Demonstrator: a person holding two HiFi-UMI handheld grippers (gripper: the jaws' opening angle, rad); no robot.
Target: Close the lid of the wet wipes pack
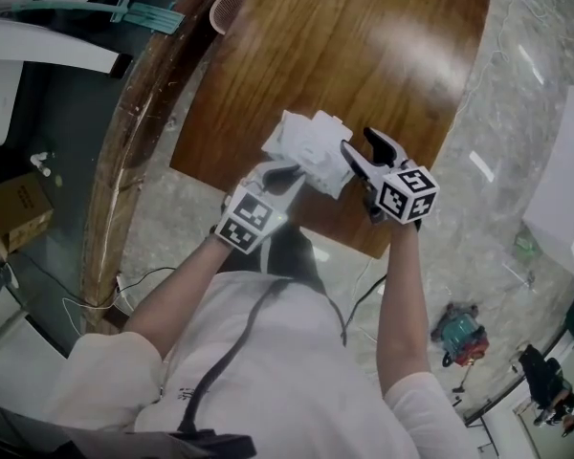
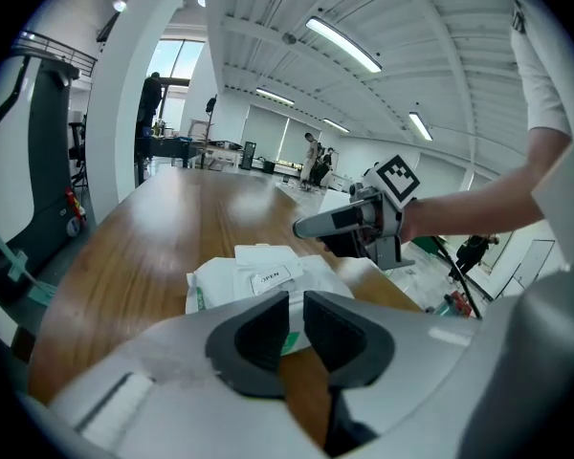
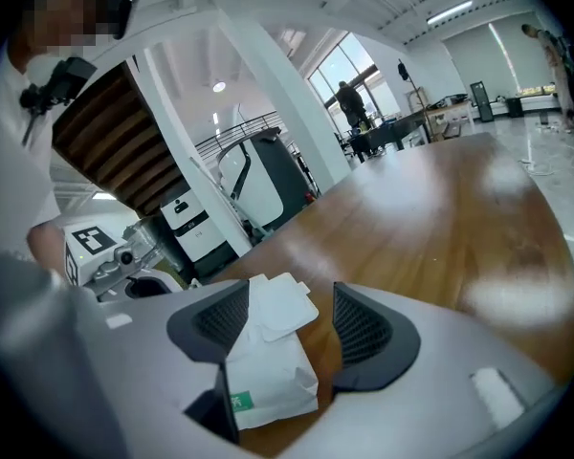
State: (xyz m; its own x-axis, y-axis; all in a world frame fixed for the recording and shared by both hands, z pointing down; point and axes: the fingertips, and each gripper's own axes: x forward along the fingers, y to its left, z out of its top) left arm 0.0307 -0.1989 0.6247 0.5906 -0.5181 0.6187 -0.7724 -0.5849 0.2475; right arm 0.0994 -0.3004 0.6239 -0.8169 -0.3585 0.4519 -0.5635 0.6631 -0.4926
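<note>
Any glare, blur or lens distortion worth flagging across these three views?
Head view: broad ceiling-light glare on the table, the white pack washed out, floor lines bowed at the edges. Left gripper view: strong fisheye with black corners and curved ceiling beams, pack label sharp. Right gripper view: same fisheye, pale glare patches on the table, a mosaic patch top left.

The table [image 1: 364, 46] is made of brown wood, its grain covered by a smooth, glossy varnish in which the ceiling lights are mirrored. The wet wipes pack [image 1: 311, 146] is wrapped in thin white plastic film, softly creased and faintly shiny; its lid [image 3: 279, 306] is a smooth white flap. The pads [image 3: 364, 331] of the right gripper [image 3: 292, 304] are dark and matt with a fine ribbed grid, set in a smooth grey matt plastic shell. The floor [image 1: 517, 132] to the right is laid in polished, veined stone.
</note>
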